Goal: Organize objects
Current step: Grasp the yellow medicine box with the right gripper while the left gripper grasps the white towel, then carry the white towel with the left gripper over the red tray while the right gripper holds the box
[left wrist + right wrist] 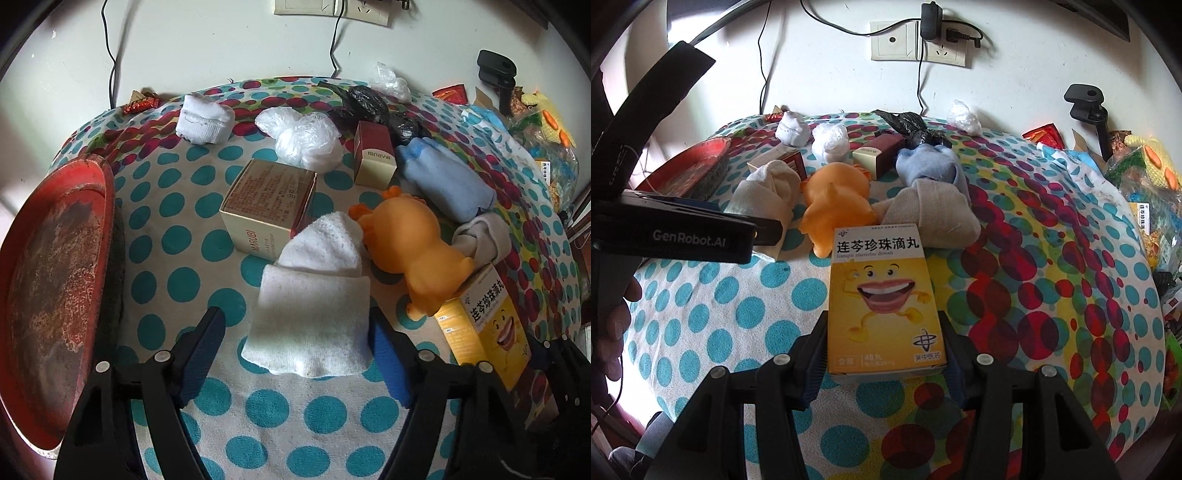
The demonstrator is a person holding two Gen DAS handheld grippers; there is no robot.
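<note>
Right wrist view: right gripper (882,349) clamps the yellow cardboard medicine box (884,299) above the dotted tablecloth's (1052,288) near edge. Left gripper (295,343), jaws apart, straddles the folded white sock (314,314); closing could nudge the orange rubber toy (410,243) touching it.

Bare cloth (258,406) nearside; orange toy (406,236) and boxes (266,199) crowd beyond.
</note>
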